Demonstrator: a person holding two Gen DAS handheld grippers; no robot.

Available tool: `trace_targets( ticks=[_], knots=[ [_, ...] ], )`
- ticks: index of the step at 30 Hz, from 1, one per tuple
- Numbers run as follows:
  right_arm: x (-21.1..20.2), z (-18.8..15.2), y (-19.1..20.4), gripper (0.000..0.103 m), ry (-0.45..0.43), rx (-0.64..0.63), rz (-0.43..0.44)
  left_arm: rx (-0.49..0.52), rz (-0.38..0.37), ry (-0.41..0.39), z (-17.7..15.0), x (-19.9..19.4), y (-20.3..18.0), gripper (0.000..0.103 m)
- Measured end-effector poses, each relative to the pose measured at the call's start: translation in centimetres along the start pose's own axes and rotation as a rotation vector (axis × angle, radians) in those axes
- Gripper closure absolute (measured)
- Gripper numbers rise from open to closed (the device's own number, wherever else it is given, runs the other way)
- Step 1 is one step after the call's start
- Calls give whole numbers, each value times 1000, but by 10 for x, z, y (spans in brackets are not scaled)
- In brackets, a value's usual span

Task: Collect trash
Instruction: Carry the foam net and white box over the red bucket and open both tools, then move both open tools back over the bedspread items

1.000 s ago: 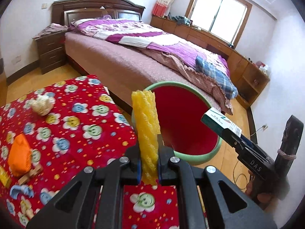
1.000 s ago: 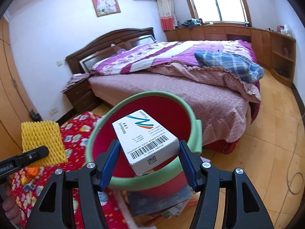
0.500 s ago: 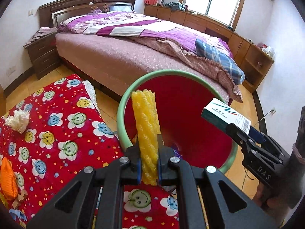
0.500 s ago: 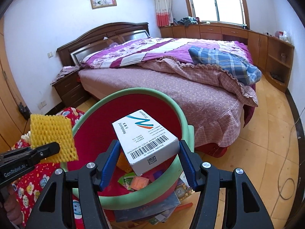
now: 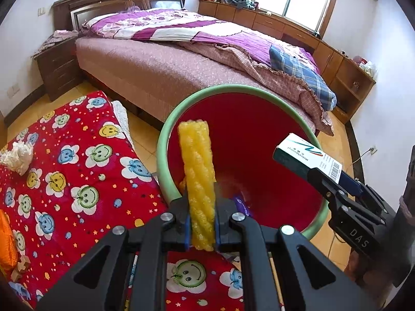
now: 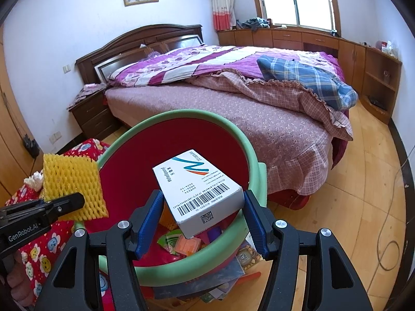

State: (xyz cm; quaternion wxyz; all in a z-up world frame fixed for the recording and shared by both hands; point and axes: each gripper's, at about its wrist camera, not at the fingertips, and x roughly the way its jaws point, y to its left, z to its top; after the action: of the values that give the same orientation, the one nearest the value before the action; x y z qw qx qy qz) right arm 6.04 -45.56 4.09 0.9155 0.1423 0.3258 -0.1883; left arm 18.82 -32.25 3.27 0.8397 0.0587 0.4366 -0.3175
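Note:
My left gripper [image 5: 201, 229] is shut on a yellow foam net sleeve [image 5: 198, 178] held upright at the near rim of a red bin with a green rim [image 5: 233, 89]. My right gripper [image 6: 202, 220] is shut on a white medicine box [image 6: 197, 189] held over the bin's [image 6: 181, 272] opening. Wrappers lie in the bin's bottom [image 6: 186, 243]. In the right wrist view the sleeve [image 6: 72, 186] and left gripper [image 6: 64, 203] are at the bin's left side. In the left wrist view the box [image 5: 303, 155] and right gripper [image 5: 326, 181] are over the bin's right side.
A red smiley-print cloth [image 5: 77, 176] lies left of the bin, with a crumpled tissue [image 5: 16, 156] and an orange item [image 5: 6, 243] on it. A bed [image 5: 181, 59] stands behind the bin. Papers [image 6: 212, 282] lie under the bin. A cord [image 6: 389, 254] runs along the wooden floor.
Both grippers have moved closer to and over the bin with their items still held. The bin's inside and the wrappers in it have come into view.

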Motion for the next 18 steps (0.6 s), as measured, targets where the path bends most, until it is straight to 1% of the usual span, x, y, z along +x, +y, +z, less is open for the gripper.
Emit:
trace_targets(
  ticks=[1,3,6,12,14,18],
  knots=[
    [0,0,0,40,0,0,0,-5,-2,6,0,1,1,87],
    [0,0,0,39,1,2,2,-17,-5,11,0,1,3,74],
    [0,-1,-1,39,0,11,4,-35,-10,9,0,0,6,67],
    [0,-1,-1,39,-3,26,0,-50,-10,-7,-1,-11,9,66],
    [0,-1,-1,37,-3,30,7,-51,-7,-12,-2,-16,9,66],
    [-2,-2,0,31,-1,45,29,-56,-3,-27,-5,-27,12,66]
  ],
)
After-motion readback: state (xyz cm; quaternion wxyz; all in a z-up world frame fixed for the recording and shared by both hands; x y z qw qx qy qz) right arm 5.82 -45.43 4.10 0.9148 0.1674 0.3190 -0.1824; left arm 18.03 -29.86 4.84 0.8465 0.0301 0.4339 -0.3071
